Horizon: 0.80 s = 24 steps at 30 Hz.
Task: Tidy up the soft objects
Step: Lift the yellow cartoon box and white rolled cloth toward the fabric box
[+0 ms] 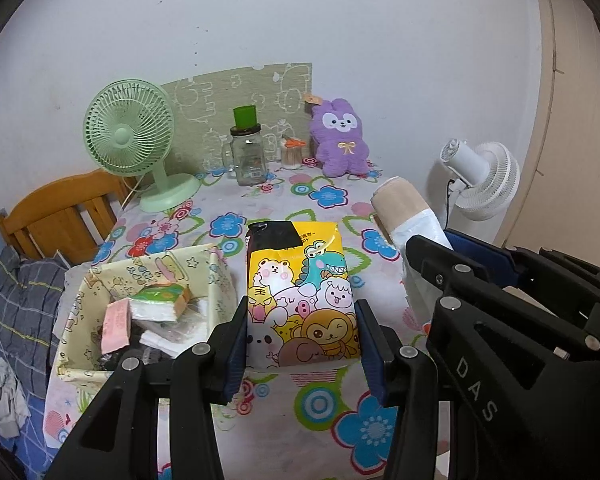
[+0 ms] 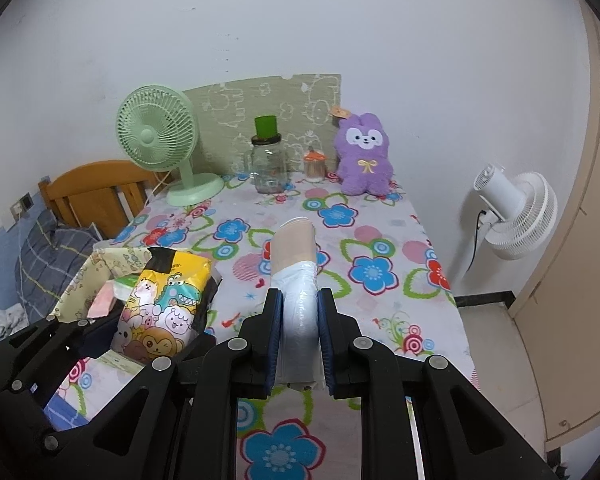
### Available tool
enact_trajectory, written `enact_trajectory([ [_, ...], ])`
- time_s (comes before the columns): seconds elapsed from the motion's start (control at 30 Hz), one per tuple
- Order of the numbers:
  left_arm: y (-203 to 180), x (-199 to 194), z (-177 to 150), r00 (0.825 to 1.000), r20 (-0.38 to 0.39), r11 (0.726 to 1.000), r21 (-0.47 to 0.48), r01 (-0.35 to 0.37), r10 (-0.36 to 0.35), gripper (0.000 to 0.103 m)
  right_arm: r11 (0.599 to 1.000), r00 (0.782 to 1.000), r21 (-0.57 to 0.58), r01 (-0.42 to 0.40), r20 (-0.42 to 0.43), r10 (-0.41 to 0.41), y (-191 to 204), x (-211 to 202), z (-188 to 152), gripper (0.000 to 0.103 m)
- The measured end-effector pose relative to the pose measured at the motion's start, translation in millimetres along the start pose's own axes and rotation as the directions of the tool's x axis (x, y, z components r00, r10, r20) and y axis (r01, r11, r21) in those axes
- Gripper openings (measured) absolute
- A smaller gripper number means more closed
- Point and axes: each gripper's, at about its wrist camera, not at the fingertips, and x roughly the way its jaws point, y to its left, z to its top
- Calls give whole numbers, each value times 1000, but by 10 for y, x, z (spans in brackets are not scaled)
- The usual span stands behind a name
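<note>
The left tongs are clamped on the near end of a yellow cartoon tissue pack, their blue pads pressing its two long sides, so the pack juts forward from between the fingers, held above the flowered surface. Just left of the pack, at the near left edge of the surface, stands a pale fabric basket holding a green-and-white tissue packet and a pink packet among other soft items. The right tongs are closed tight on a white plastic-wrapped roll with a beige far end; the roll sticks out from between the pads, pointing toward the far side, and hangs over the middle of the surface. In the right wrist view the cartoon pack sits left of the roll, over the basket's near right corner. At the far edge, from left to right, stand a green fan, a glass jar with a green cup on its lid, a small container of sticks and a purple plush rabbit. A white fan stands off the surface to the right.
</note>
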Motion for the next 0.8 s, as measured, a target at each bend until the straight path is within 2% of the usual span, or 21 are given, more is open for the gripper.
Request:
enact_trajectory([
  [0.8,763,33,-9,997,10,997,-43,-71,72,50,993,998,-99,-58,-13,57,814,280,187,21],
])
